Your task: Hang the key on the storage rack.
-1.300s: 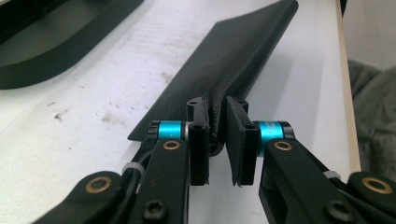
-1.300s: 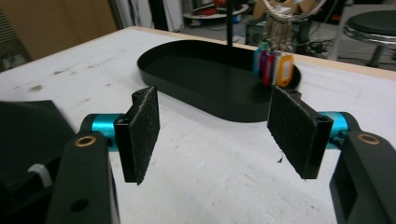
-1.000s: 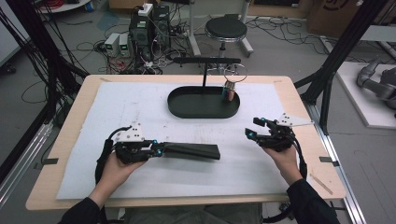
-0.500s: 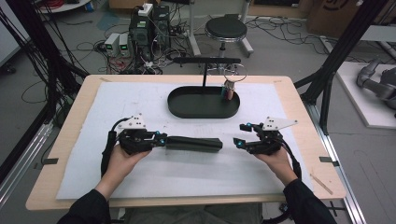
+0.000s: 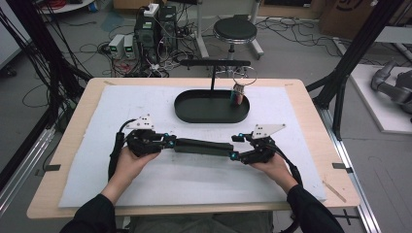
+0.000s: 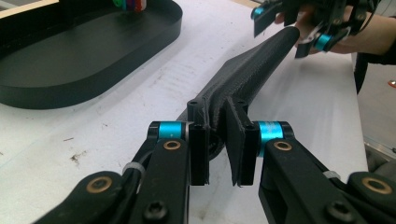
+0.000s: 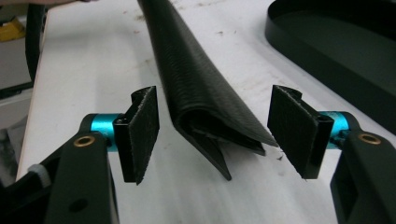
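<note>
A long black folded pouch (image 5: 203, 146) lies across the white mat between the two grippers. My left gripper (image 5: 168, 141) is shut on its left end; in the left gripper view the pouch (image 6: 243, 79) runs away from the gripper (image 6: 219, 149), pinched between the pads. My right gripper (image 5: 236, 147) stands open around the right end. In the right gripper view the folded end of the pouch (image 7: 210, 107) sits in the gripper (image 7: 219, 135), between the wide-apart pads (image 7: 142, 128), touching neither.
A black oval tray (image 5: 212, 107) lies behind the pouch, with a small cup-like object (image 5: 236, 93) at its right end and a thin post with a crossbar (image 5: 214, 63) behind it. The white mat (image 5: 189, 179) covers the wooden table.
My left gripper has carried the pouch to the right and slightly forward. My right gripper has moved left until its open jaws straddle the pouch's free end.
</note>
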`<state>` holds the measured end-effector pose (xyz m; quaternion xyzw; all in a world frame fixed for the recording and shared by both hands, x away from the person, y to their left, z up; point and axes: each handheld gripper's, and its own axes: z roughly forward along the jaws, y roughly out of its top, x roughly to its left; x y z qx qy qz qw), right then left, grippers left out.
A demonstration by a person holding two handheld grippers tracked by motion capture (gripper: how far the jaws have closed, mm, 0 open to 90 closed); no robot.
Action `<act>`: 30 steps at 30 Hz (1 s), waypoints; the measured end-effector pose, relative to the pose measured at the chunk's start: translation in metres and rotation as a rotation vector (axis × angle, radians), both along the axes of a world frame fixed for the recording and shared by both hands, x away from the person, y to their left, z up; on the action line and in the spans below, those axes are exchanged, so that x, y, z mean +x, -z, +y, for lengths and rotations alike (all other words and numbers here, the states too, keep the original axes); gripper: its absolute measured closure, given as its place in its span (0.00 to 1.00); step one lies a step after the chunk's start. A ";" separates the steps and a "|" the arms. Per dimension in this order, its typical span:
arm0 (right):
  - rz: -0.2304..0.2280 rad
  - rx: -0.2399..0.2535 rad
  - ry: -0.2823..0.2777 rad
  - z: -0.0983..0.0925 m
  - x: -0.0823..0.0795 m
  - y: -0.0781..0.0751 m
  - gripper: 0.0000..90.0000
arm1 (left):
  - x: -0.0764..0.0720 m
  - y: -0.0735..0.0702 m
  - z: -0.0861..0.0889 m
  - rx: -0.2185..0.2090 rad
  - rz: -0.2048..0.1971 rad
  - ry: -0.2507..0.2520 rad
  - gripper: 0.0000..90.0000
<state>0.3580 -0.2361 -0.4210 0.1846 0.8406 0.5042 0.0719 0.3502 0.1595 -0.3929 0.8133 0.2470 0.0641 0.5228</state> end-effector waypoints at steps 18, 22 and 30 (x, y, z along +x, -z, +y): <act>0.001 -0.022 -0.067 0.002 0.004 -0.001 0.84 | 0.001 0.003 0.007 -0.002 -0.091 -0.022 0.51; 0.012 0.014 -0.099 -0.003 0.002 -0.006 0.84 | 0.000 0.005 0.003 -0.011 -0.111 0.060 0.47; 0.001 0.070 -0.142 -0.007 -0.004 -0.017 0.84 | -0.002 0.012 -0.010 0.018 -0.118 0.127 0.40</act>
